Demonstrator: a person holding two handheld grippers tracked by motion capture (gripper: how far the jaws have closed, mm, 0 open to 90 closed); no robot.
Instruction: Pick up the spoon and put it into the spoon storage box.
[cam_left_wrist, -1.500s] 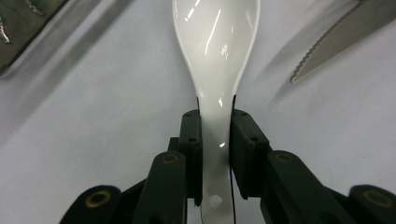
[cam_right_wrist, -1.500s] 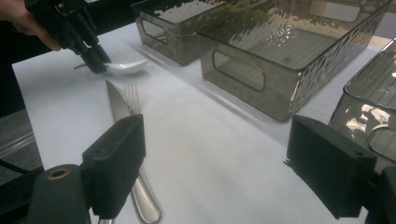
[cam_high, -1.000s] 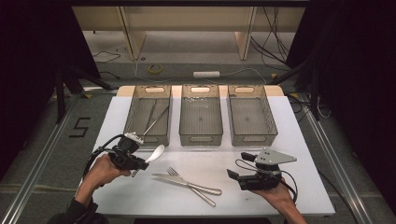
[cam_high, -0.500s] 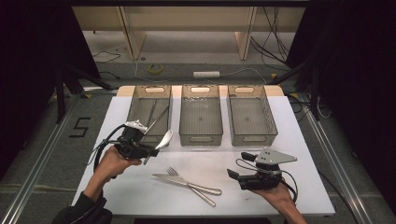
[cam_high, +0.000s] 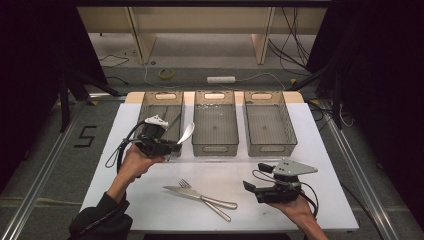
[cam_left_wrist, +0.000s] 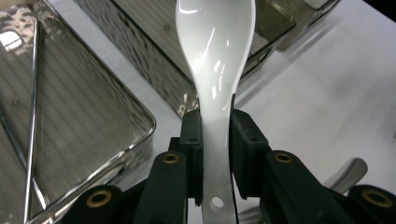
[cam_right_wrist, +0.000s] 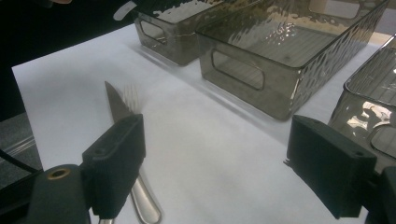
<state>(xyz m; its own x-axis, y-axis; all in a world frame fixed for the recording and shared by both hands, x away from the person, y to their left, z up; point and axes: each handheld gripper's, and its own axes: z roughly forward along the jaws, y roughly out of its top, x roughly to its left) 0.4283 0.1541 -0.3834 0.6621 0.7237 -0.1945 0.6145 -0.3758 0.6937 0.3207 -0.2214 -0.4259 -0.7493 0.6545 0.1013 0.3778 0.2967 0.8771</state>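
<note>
Spoon pinched by its handle, carried toward the bins

I had the left gripper fingers pinching the white spoon low on its handle, so the bowl stayed free to go in first; its long axis ran straight out from the fingers, bowl pointing away from me, hovering just at the near right corner of the left bin. The right gripper sat with fingers spread and empty, well right of that bin, beside the knife and fork crossed on the desk.
</note>
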